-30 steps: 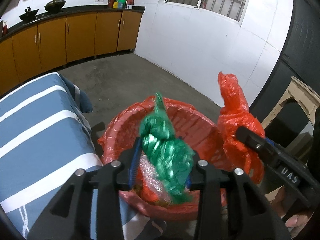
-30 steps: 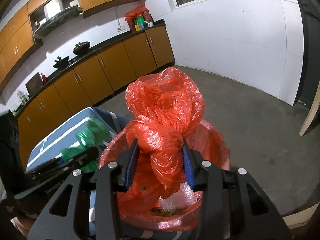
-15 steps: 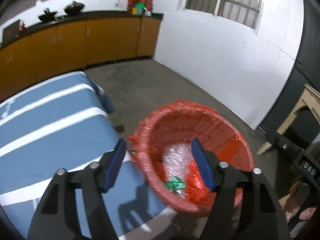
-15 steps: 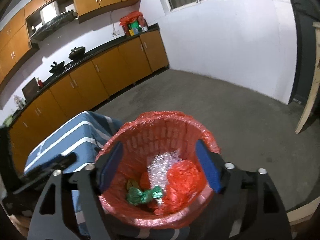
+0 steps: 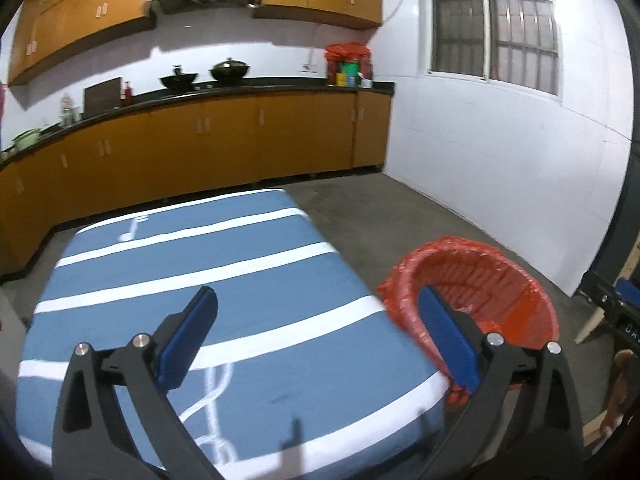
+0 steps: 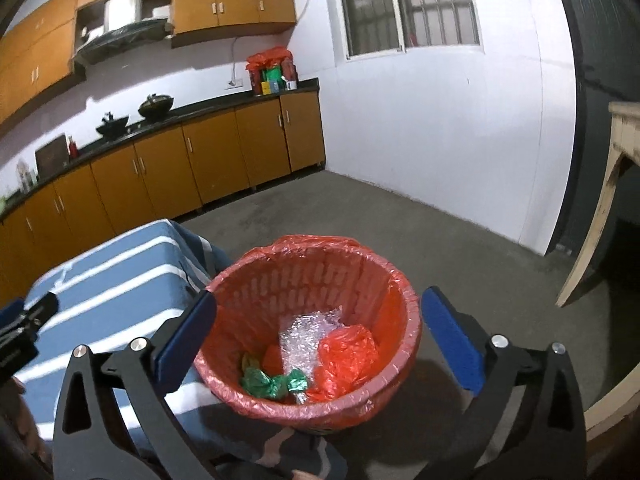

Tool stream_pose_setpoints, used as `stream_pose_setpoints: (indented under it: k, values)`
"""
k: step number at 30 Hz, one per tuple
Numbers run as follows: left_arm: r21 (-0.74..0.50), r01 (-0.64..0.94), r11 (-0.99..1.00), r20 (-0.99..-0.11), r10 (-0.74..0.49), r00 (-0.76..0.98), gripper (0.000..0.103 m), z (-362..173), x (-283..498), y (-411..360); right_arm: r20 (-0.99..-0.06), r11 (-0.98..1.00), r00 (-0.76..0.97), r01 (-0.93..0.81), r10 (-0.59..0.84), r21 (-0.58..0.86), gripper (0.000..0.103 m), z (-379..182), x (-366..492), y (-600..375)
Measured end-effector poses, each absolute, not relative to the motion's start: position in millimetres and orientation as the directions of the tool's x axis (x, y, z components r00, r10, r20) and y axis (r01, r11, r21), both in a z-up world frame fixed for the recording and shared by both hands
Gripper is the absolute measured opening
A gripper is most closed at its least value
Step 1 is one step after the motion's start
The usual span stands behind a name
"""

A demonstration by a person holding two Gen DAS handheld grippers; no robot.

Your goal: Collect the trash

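Blue striped cloth (image 5: pixel 192 280): covering a table at the left of both views; bare of any trash now, from 9 to 12 o'clock in the left wrist view.
Left gripper (image 5: pixel 316 340): jaws opening, now spread wide, nothing between the blue pads; a second ago clamped on a green crumpled wrapper above the basket, now swung away toward the table, basket off at 3 o'clock.
Red-lined basket (image 6: pixel 412 320): on the floor just beside the table's corner, rim wrapped in a red plastic liner, mouth facing up.
Green wrapper (image 6: pixel 276 386): lying at the bottom of the basket, near 7 o'clock inside the rim, released.
Bubble wrap (image 6: pixel 304 332): clear crinkled sheet at the basket's centre, resting among the other pieces.
Red plastic bag (image 6: pixel 346 354): crumpled at the bottom, near 4 o'clock, touching the bubble wrap; a second ago pinched above the basket by the right gripper.
Right gripper (image 6: pixel 320 336): jaws opening, now wide, empty, hovering over the basket with the rim framed between the pads.
Meaning for the task: both pieces dropped in, both hands free; judged nearly done or done, since no loose trash shows on the visible cloth or floor.
Person: a fingertip showing at each view's lower edge, nothing more.
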State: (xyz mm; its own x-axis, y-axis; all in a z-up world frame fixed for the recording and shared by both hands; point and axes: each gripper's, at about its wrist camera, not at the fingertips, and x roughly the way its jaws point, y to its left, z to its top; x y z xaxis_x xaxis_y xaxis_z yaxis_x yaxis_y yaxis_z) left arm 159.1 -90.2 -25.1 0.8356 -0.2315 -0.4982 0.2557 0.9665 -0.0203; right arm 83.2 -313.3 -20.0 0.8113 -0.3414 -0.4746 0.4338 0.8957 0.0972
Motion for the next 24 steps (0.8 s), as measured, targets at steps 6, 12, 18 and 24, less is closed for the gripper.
stream_pose_setpoints:
  k: [6, 12, 18, 24]
  values:
    - [0.016, 0.196, 0.980, -0.459, -0.168, 0.873, 0.099, -19, 132, -67, -0.472, 0.905, 0.799, 0.426, -0.373, 0.005, 0.101, -15, 77, -286]
    - [0.027, 0.158, 0.987, -0.421, -0.132, 0.898, 0.099, -13, 105, -48, -0.466, 0.924, 0.819, 0.382, -0.335, 0.006, 0.101, -11, 65, -266]
    - [0.027, 0.116, 0.993, -0.423, -0.094, 0.901, 0.099, -14, 83, -33, -0.444, 0.940, 0.840, 0.340, -0.313, -0.019, 0.101, -7, 53, -242]
    - [0.008, 0.088, 0.996, -0.428, -0.076, 0.901, 0.099, -14, 65, -20, -0.434, 0.950, 0.851, 0.312, -0.294, -0.031, 0.101, -6, 45, -225]
